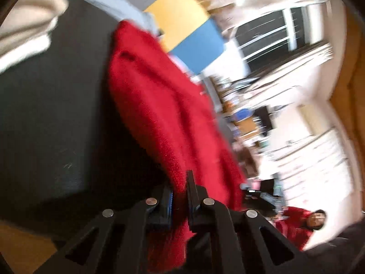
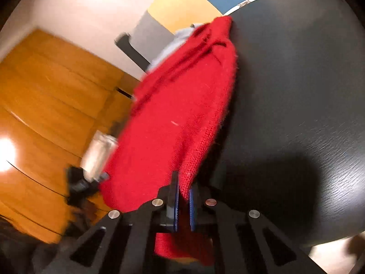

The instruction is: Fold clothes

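1. The left gripper (image 1: pixel 180 196) was clamped on the edge of a red knitted garment (image 1: pixel 164 105); the knit passed between its two narrow-set fingers and spilled out below them toward the camera.
2. The right gripper (image 2: pixel 182 203) pinched another edge of the same red knitted garment (image 2: pixel 178 114), the cloth caught between its blue pads (image 2: pixel 175 207) and hanging on past them.
3. From both grips the garment stretched away in a bunched, folded mass, lifted above the dark table (image 2: pixel 296 91), with its far end reaching toward the table's far edge.
4. A pale blue cloth (image 2: pixel 168 48) lay just behind the garment's far end at that far edge.
5. A cream cloth (image 1: pixel 27 18) lay at the table's far left corner in the left view.
6. Both views were blurred.
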A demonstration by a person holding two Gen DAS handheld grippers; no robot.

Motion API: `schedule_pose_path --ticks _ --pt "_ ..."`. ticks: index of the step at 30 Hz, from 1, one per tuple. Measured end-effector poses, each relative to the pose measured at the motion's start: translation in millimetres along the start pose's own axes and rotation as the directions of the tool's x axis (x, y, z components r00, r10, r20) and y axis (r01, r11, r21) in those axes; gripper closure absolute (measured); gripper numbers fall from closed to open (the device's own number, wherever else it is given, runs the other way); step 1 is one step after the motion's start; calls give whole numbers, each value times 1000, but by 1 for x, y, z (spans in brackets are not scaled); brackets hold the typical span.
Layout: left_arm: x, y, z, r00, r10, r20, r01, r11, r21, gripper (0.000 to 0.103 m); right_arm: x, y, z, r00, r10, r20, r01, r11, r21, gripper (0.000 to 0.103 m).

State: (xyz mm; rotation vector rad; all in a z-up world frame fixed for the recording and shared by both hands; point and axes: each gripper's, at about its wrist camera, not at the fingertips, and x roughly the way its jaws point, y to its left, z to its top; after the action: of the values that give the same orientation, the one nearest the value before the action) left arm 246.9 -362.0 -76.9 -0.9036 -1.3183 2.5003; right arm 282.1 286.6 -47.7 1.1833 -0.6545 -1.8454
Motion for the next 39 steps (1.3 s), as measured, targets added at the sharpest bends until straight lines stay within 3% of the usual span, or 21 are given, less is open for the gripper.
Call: schedule_pose_path --ticks 3,7,10,14,17,21,22,26,27,35,39 --pt "-11 -15 21 995 -85 60 84 996 29 95 -3 8 13 993 111 42 -113 993 35 96" --pt "-8 -29 64 973 -178 146 170 983 62 95 2 17 44 972 215 96 -221 974 57 96" --pt "8 -28 105 961 -190 200 182 982 57 95 12 21 80 960 241 140 -251 966 59 96" --pt "40 -6 167 952 -132 278 141 990 -13 95 35 26 138 965 201 170 -208 978 24 96" --pt "71 26 210 953 -41 301 78 991 -112 95 59 30 188 968 163 191 -166 986 3 96" --pt "134 91 241 970 143 194 -87 958 -273 96 93 6 243 978 74 194 -86 995 54 96" --pt "148 106 241 972 178 154 -126 946 -300 97 104 -4 255 981 49 186 -65 995 78 96" --pt "149 115 224 974 161 157 -116 958 -263 96 153 -47 255 997 -60 45 53 987 150 99" --pt "145 113 219 975 164 150 -124 962 -244 97 153 -51 249 998 -29 64 19 989 144 99" --pt "107 87 128 985 144 93 -120 967 -224 97 103 -44 185 999 -18 48 12 991 132 99" --pt "88 73 113 985 153 82 -133 968 -211 95 79 -34 155 999 -39 31 34 990 138 99"
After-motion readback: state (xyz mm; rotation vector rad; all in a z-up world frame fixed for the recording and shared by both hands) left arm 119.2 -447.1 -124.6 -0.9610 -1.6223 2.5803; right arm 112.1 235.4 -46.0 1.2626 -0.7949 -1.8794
